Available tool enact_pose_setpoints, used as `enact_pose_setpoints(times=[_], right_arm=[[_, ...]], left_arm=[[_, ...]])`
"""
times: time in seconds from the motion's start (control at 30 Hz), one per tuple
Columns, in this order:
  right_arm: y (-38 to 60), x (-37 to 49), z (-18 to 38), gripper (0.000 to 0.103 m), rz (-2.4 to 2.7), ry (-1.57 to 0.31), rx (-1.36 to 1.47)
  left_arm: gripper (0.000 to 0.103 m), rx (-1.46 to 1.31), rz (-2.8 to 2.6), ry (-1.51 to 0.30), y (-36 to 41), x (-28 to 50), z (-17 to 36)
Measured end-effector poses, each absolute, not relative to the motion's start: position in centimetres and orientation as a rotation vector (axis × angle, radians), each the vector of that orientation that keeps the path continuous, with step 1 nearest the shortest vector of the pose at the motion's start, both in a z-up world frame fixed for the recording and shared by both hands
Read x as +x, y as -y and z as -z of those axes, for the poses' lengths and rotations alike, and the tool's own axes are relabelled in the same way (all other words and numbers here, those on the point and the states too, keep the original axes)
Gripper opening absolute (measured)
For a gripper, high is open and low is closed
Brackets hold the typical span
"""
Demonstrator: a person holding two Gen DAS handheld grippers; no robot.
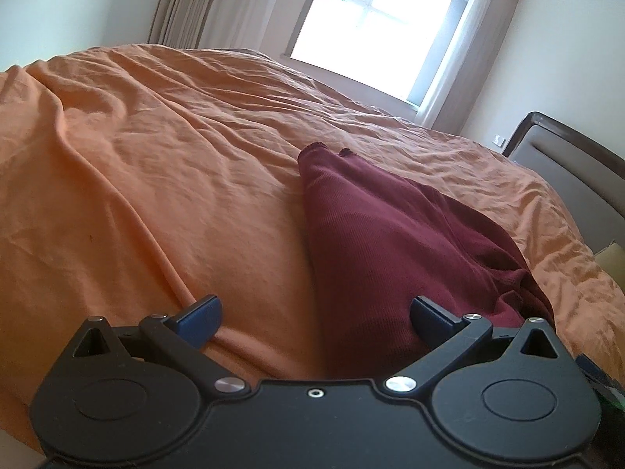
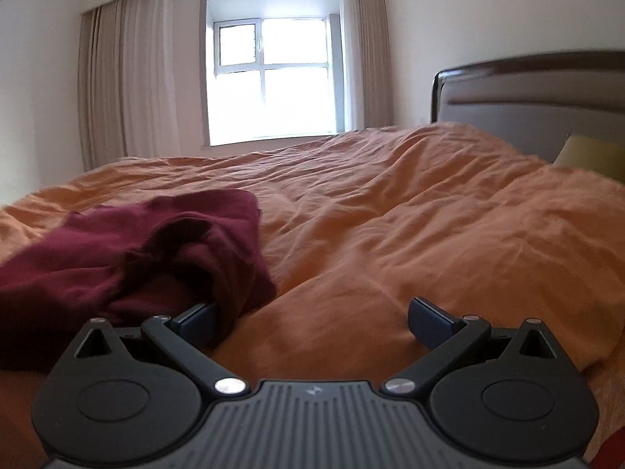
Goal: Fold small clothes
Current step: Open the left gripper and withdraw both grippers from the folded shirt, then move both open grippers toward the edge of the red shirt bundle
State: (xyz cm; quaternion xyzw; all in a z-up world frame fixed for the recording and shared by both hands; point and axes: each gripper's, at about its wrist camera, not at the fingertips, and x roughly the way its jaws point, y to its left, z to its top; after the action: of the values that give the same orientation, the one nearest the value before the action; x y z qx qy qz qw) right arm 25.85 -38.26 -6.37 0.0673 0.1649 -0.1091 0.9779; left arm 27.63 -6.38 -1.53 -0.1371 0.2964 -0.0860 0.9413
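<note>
Both tongs gape wide and hold nothing: the left tongs (image 1: 315, 314) straddle the near edge of the maroon garment (image 1: 375, 234), the right tongs (image 2: 312, 318) sit at its other side. It lies rumpled and bunched on the orange bedspread (image 1: 136, 164). Folding looks barely begun; flattening and every fold remain.

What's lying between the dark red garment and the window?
Only rumpled orange bedcover lies between the dark red garment and the window, as the right wrist view shows.
</note>
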Motion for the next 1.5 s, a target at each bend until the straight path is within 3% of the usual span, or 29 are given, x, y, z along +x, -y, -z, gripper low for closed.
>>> enact_pose_setpoints(times=[0.17,0.47,0.7,0.9,1.5], right_arm=[[38.0,24.2,3.4,0.103,0.134,-0.207,0.195],[35.7,31.1,2.0,0.103,0.105,-0.304,0.134],[37.6,33.0,4.9,0.103,0.157,-0.409,0.204],[38.2,30.0,7.2,0.103,0.141,-0.37,0.186],[37.3,28.7,7.3,0.103,0.177,-0.364,0.144]], left_arm=[[0.102,-0.269,0.177,-0.599,6.5,27.4,1.7],[0.102,-0.273,0.142,-0.622,7.0,27.4,1.4],[0.102,-0.275,0.145,-0.624,6.9,27.4,1.4],[0.102,-0.274,0.151,-0.626,6.9,27.5,1.5],[0.102,-0.281,0.173,-0.628,6.5,27.0,1.7]])
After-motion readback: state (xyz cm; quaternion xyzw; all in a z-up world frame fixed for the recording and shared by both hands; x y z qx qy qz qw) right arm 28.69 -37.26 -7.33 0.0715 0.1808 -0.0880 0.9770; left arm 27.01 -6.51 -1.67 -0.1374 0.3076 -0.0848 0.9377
